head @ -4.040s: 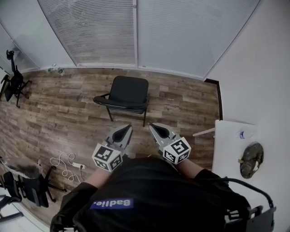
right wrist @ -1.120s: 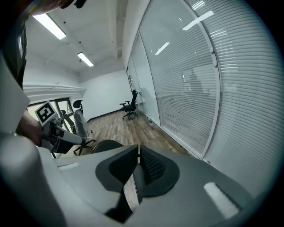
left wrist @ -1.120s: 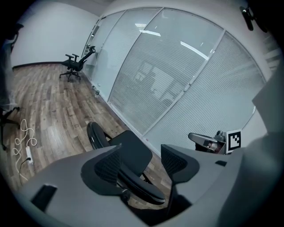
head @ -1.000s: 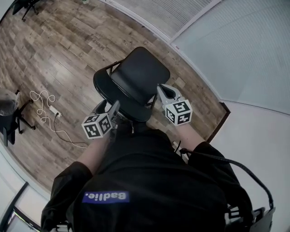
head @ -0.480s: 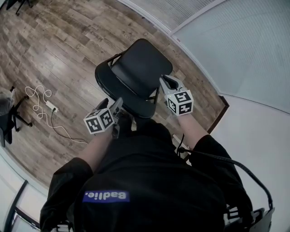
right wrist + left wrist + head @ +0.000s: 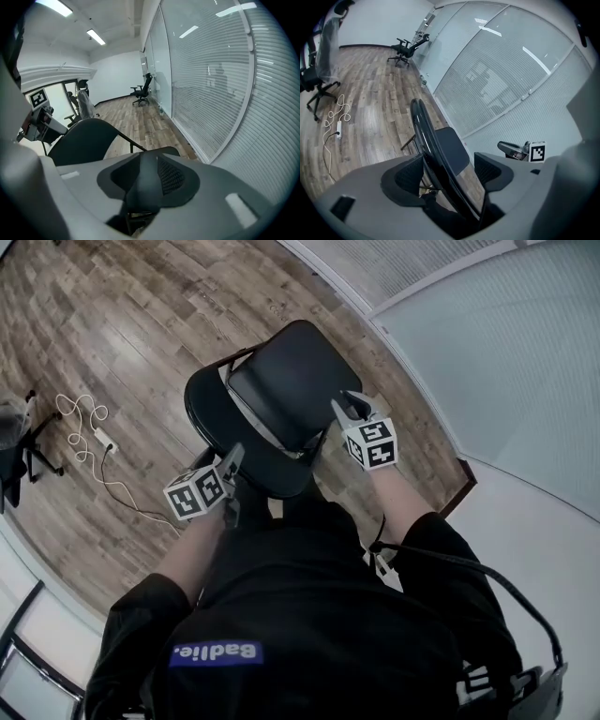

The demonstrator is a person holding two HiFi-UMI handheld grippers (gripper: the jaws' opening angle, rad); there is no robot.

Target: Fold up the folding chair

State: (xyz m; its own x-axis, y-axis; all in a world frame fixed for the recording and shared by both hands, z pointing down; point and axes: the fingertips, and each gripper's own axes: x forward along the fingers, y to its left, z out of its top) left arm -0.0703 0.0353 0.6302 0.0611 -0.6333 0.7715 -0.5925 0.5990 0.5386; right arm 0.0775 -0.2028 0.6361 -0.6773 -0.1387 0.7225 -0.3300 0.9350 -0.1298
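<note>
The black folding chair (image 6: 281, 381) stands unfolded on the wood floor just in front of me. Its backrest (image 6: 220, 432) is nearest me and its seat (image 6: 292, 371) lies beyond. My left gripper (image 6: 233, 486) is at the backrest's left part, jaws wide open. In the left gripper view the backrest's thin top edge (image 6: 423, 133) runs between the left gripper's (image 6: 447, 171) pads without touching them. My right gripper (image 6: 350, 407) hovers at the chair's right side. Its jaws (image 6: 150, 174) stand narrowly apart and are opening, and I see nothing between them. The chair (image 6: 84, 137) lies to their left.
A white cable and power strip (image 6: 92, 439) lie on the floor to the left. A rolling office chair (image 6: 13, 457) stands at the left edge and another one (image 6: 405, 46) far along the glass wall with blinds (image 6: 487, 343).
Since four seconds ago I have come right up to the chair. Over the last second both grippers sank toward it, and the left jaws spread wider across the backrest edge.
</note>
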